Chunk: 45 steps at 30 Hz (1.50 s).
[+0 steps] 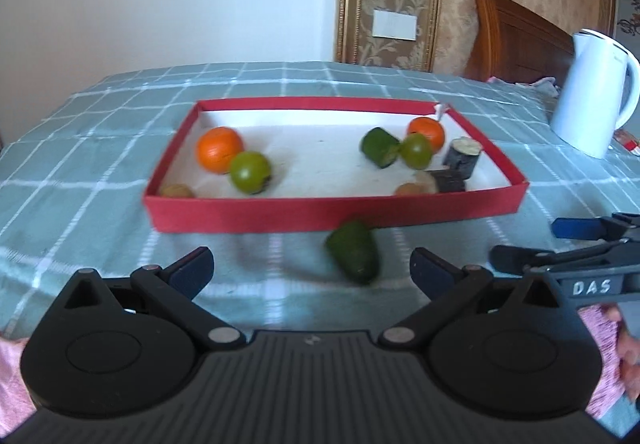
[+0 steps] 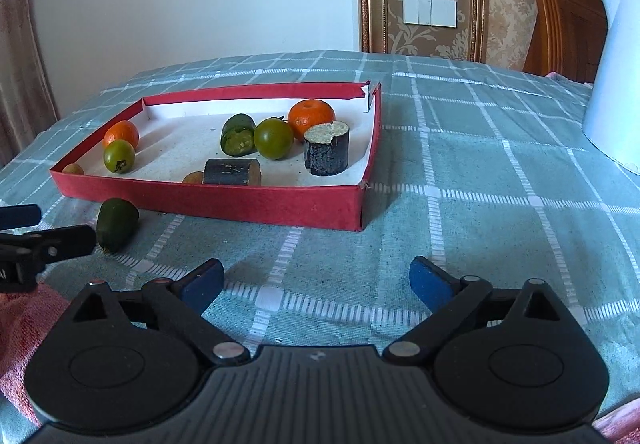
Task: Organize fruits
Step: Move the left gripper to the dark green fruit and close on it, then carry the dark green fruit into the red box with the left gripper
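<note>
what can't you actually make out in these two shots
- Small brown fruit at the tray's left end: the red tray wall hides its lower part in both views, so its kind is unclear.
- White kettle: cut off by the right edge in the right wrist view.
- Loose green piece on the cloth: motion-blurred in the left wrist view.
- Right gripper: only its tips enter the left view.
</note>
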Tool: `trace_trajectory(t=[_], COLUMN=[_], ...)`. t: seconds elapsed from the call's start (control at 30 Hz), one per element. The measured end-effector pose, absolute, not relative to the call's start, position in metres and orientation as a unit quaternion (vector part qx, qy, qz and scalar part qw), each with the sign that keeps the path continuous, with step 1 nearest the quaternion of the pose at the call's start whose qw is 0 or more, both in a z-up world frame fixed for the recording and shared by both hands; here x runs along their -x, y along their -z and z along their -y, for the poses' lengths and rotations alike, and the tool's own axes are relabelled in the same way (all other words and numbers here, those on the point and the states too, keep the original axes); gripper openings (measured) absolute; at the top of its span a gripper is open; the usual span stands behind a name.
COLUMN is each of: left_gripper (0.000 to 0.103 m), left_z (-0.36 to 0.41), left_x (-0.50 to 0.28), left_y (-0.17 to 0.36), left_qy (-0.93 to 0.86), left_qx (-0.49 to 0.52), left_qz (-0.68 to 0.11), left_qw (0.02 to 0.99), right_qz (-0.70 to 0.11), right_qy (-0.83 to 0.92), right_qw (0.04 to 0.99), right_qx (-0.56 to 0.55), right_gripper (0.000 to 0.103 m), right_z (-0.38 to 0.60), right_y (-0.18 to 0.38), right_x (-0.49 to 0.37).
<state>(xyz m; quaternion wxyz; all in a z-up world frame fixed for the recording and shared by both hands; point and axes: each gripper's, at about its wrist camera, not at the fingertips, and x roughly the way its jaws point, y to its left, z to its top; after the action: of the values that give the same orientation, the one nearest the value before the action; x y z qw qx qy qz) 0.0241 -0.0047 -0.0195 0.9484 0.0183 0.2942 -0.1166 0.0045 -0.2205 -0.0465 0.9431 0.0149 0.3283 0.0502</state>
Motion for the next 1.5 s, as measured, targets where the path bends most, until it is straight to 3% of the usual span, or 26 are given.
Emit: trace_trajectory(t=[0.17,0.33,0.43,0.63,0.83,1.5], left_gripper=[0.102,0.082,0.081,0.06,0.031,0.03], left_z=[0.014,0.018,0.018,0.016,0.022,0.008], left_x=[-0.035,-0.043,-0.045,-0.045,-0.041,-0.031], left_y=[0.023,0.028,0.03,0.031,0.029,0.008], left_qy=[0.112,0.101,0.09,0.102,0.136,0.164], left_qx=[-0.013,-0.013,-0.009,-0.007,-0.012,-0.02], left_qz=[-0.311,-0.323,-0.322,-0.316,-0.314,-0.29], left_qw=[0.944,0.941,0.942,0.943,0.94,0.943], right_qz=[-0.328,-0.327,-0.327,-0.327,-0.327,-0.327], right_qy=[-0.05,-0.047,-0.047,-0.047,-0.044,-0.044], right_qw=[0.943,0.944,0.944,0.944,0.944,0.944], right_qx=[-0.015,-0.019,-0.018,-0.018,-0.019,-0.022], right_gripper=[0.1,0.1,0.1,0.1,0.1,0.1], right_z=[0.221,0.221,0.221,0.221,0.222,0.223], right_y=[0.047,0.046,0.046,0.046,0.046,0.046], right_x=[-0.004,-0.004,-0.004,-0.004,-0.004,-0.004])
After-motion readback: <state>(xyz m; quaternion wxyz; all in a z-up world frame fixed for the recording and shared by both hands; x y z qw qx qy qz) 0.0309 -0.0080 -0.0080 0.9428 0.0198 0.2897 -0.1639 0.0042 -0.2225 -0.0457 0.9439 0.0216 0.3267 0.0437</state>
